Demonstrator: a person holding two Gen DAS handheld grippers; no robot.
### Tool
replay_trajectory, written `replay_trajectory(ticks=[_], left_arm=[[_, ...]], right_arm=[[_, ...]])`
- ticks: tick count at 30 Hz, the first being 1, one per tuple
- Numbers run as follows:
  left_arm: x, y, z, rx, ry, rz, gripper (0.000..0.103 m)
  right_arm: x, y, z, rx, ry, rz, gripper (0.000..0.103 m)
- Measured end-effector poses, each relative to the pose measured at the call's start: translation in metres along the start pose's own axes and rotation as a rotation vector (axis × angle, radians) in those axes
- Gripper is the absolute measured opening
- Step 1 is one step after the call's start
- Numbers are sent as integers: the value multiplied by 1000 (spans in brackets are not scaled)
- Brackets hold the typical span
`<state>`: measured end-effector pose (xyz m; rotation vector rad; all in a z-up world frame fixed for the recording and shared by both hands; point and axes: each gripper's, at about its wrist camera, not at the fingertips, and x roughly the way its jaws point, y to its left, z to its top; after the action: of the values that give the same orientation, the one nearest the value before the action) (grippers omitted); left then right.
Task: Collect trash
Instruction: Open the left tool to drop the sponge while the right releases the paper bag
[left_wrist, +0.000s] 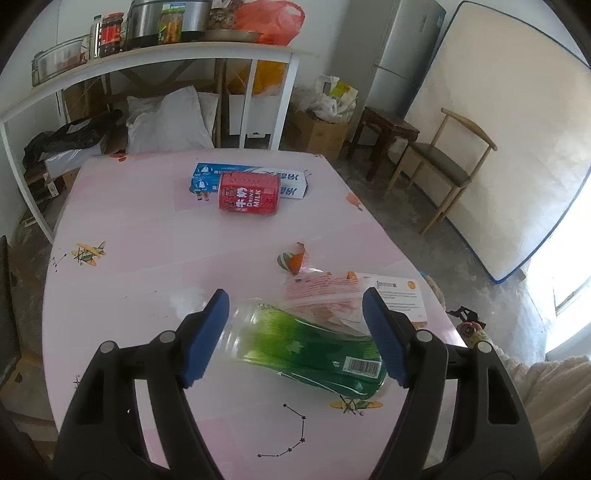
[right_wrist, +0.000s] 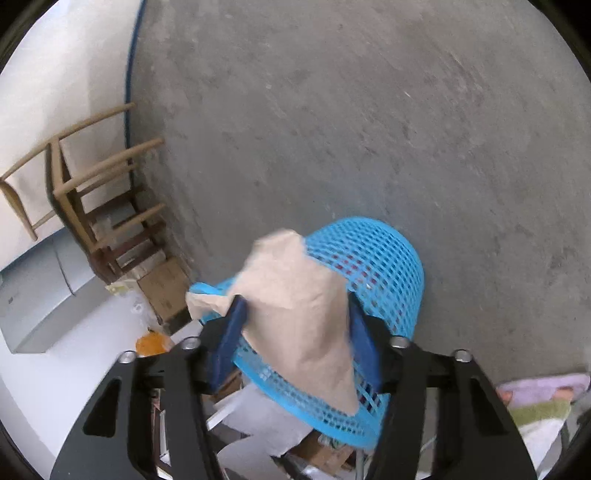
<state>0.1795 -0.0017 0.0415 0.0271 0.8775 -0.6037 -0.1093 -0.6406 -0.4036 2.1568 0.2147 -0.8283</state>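
A green plastic bottle (left_wrist: 314, 347) lies on its side on the pink table (left_wrist: 147, 258). My left gripper (left_wrist: 295, 332) hangs just over it, open, with one blue pad at the clear neck end and the other at the base; the neck reaches past the left pad. In the right wrist view my right gripper (right_wrist: 295, 306) is shut on a crumpled brown paper bag (right_wrist: 291, 280). It holds the bag over the rim of a blue mesh basket (right_wrist: 384, 266) that stands on the concrete floor.
A red milk can (left_wrist: 248, 194) and a blue-white box (left_wrist: 251, 179) lie at the table's far side. A pink-striped wrapper (left_wrist: 325, 291) and a white card (left_wrist: 399, 295) lie by the bottle. A wooden chair (left_wrist: 443, 162) and a cardboard box (right_wrist: 166, 291) stand nearby.
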Motion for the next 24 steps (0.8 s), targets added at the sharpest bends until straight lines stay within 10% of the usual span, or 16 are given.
replay_trajectory(ticks=[6, 11, 17, 24], left_arm=[[5, -2, 0, 13, 8, -8, 70], [9, -4, -2, 19, 13, -14, 70], [10, 0, -4, 6, 15, -11, 70], [10, 4, -7, 3, 17, -7, 70]], right_arm=[[-10, 22, -6, -135, -38, 2, 6], [-25, 70, -33, -394, -49, 14, 4], [4, 124, -136, -862, 212, -66, 4], [41, 101, -189, -987, 352, -251, 4]])
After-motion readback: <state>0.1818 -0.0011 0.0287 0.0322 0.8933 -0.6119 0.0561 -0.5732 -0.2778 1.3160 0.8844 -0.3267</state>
